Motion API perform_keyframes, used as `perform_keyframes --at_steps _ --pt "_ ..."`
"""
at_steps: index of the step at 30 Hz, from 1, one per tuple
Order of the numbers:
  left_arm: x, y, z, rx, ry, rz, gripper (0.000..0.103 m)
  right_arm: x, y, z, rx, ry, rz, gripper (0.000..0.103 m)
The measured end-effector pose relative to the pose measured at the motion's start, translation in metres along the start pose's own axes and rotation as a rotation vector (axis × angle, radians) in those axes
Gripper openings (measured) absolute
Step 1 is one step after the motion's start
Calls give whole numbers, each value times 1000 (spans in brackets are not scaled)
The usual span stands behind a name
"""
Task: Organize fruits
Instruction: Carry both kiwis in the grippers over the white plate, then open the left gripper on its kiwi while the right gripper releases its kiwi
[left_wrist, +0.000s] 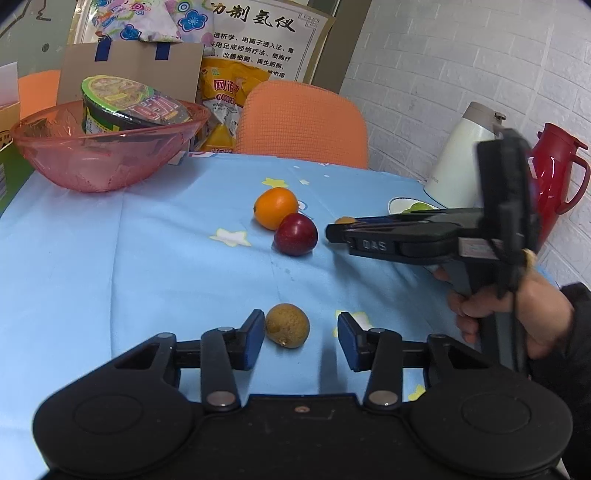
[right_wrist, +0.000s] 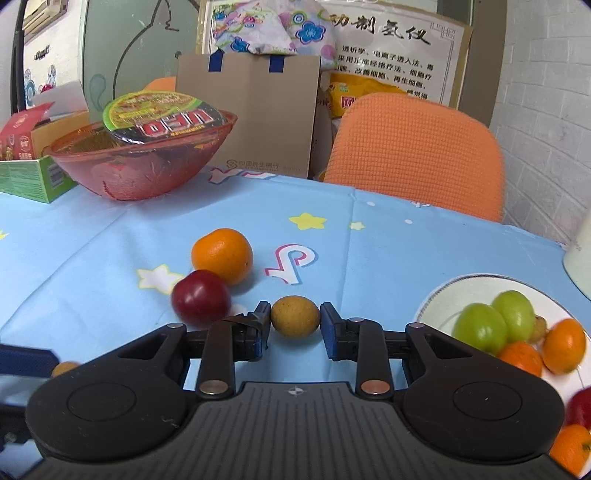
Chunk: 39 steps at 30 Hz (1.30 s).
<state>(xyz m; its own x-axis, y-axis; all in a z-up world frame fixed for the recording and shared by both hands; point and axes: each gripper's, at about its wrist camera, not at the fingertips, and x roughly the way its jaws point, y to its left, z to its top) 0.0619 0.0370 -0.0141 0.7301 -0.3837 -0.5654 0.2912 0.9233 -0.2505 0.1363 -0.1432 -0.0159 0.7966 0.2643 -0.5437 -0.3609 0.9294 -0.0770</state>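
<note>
Left wrist view: left tool (left_wrist: 301, 338) released, jaws wide apart low over the blue star-print tabletop (left_wrist: 129, 258); a brown longan (left_wrist: 287, 325) lies between them, just beside the left pad, apart from the right one. Farther in, mid-tabletop, an orange (left_wrist: 276, 207) touches a red plum (left_wrist: 295, 234). The right tool (left_wrist: 332, 232) comes in from the right edge, held by the right hand (left_wrist: 517, 314), tips near the plum, with a second small brown fruit (left_wrist: 345, 220) at its tips. White plate (left_wrist: 397, 204) near the far right edge, beside a white kettle (left_wrist: 461, 162) and red jug (left_wrist: 554, 177). Pink bowl (left_wrist: 107, 147) holding an instant noodle cup (left_wrist: 129, 107) at the far left corner; orange chair (left_wrist: 301, 122) behind the far edge. Right wrist view: right tool (right_wrist: 295, 325) partly spread, jaws framing a longan (right_wrist: 294, 316); the left pad touches it or nearly so, the right pad shows a thin gap, so not clamped. Plum (right_wrist: 201, 297) and orange (right_wrist: 222, 255) left of it, touching. Plate (right_wrist: 443, 295) at the right edge carries green fruits (right_wrist: 495, 321) and small oranges (right_wrist: 546, 347).
</note>
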Motion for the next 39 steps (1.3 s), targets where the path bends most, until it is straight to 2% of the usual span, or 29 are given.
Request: perform_keyframes --at_steps 8,11,17,24,33,39 --pt "9 2 -1 1 20 43 103 -53 -2 -28 60 -59 19 51" --pt "11 2 -2 10 18 48 96 -66 -2 -40 87 -68 18 50" --pt "9 -6 -2 7 20 52 96 -85 -2 -58 99 -83 8 50" --pt "9 -48 11 77 4 -46 96 -113 -27 -73 146 -126 -59 50" --pt "34 -111 39 104 21 -262 96 -138 -65 -83 175 -174 -191 50" --pt "64 -146 54 108 57 -333 96 -137 -85 -79 94 -192 -271 50"
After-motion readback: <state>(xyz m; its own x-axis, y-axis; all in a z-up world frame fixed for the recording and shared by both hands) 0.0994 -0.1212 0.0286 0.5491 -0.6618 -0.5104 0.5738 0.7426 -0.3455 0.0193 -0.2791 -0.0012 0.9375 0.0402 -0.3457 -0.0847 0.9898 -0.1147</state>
